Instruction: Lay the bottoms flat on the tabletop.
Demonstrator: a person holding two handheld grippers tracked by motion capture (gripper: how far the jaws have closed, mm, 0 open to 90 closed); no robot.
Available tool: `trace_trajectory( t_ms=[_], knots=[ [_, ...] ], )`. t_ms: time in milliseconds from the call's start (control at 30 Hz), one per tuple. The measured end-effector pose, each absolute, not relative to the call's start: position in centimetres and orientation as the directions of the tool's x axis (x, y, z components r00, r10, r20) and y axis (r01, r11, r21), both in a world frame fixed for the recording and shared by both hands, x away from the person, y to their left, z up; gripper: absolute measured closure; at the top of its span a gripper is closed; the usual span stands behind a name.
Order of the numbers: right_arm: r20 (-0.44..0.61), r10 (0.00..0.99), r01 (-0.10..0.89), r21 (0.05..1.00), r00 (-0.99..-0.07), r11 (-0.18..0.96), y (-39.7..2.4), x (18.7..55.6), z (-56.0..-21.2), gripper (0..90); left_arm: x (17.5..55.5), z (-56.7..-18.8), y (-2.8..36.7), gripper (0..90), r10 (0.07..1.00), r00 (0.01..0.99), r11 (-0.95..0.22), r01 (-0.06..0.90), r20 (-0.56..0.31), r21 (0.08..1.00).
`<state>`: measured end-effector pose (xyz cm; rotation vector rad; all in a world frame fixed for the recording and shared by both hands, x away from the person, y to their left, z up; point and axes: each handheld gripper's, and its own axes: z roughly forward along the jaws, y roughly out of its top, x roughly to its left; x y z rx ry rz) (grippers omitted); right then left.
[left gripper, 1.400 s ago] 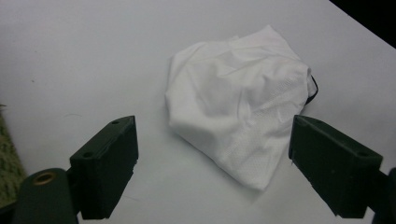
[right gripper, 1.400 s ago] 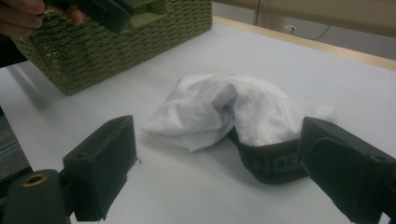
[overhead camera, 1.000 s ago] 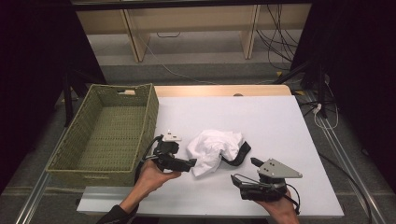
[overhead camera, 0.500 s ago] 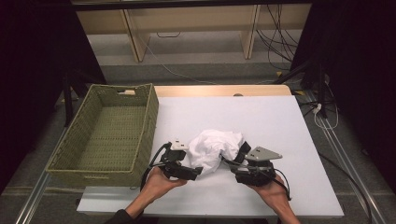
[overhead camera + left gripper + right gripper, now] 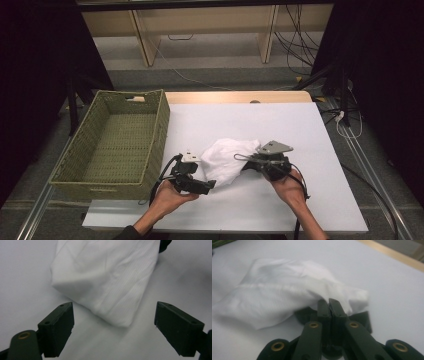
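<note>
1. Now, my landmark is the white cloth, a crumpled garment lying on the white table, just right of the green wicker basket.
2. My right gripper sits at the cloth's right end; its jaws have just been closing and now stand shut, pinching a fold of the fabric.
3. My left gripper rests at the cloth's lower-left corner, jaws spread wide, holding nothing.
4. That corner lies straight ahead of the left jaws, between them but untouched; the cloth's long axis runs from that corner up to the right grip.
5. I judge the left hand must advance slightly, then close.
</note>
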<state>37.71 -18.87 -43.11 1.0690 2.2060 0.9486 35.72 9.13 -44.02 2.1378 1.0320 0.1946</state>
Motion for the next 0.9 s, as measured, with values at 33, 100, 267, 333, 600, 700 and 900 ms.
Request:
trace_trajectory(
  t_ms=[33, 100, 267, 333, 600, 700, 900],
  knots=[
    [-0.154, 0.823, 0.464, 0.762, -0.547, 0.452, -19.3, 38.1, -43.0, 89.1, 35.7, -44.0, 9.1, 15.9, 0.727, 0.665, -0.401, 0.615, -0.172, 0.679],
    [-0.166, 0.842, 0.478, 0.76, -0.513, 0.441, -20.0, 39.1, -43.1, 89.1, 35.7, -44.0, 9.1, 15.9, 0.728, 0.663, -0.4, 0.616, -0.173, 0.679],
    [-0.156, 0.885, 0.533, 0.748, -0.439, 0.396, -21.6, 42.7, -44.0, 89.0, 35.8, -43.9, 9.2, 16.0, 0.731, 0.661, -0.397, 0.614, -0.17, 0.682],
    [-0.144, 0.892, 0.55, 0.742, -0.428, 0.384, -21.7, 43.3, -44.4, 88.9, 35.8, -43.8, 9.3, 16.0, 0.733, 0.658, -0.393, 0.615, -0.17, 0.684],
    [-0.082, 0.898, 0.602, 0.715, -0.433, 0.356, -21.9, 43.7, -44.2, 60.2, 35.6, -43.6, 9.7, 16.0, 0.737, 0.657, -0.393, 0.608, -0.159, 0.69],
    [-0.089, 0.9, 0.597, 0.72, -0.428, 0.355, -22.1, 43.0, -43.3, 49.9, 35.6, -43.4, 10.0, 16.0, 0.741, 0.653, -0.387, 0.606, -0.157, 0.695],
    [-0.015, 0.876, 0.544, 0.779, -0.483, 0.313, -21.4, 40.3, -40.2, 37.9, 35.7, -43.1, 10.4, 16.0, 0.754, 0.639, -0.375, 0.608, -0.152, 0.7]
  ],
)
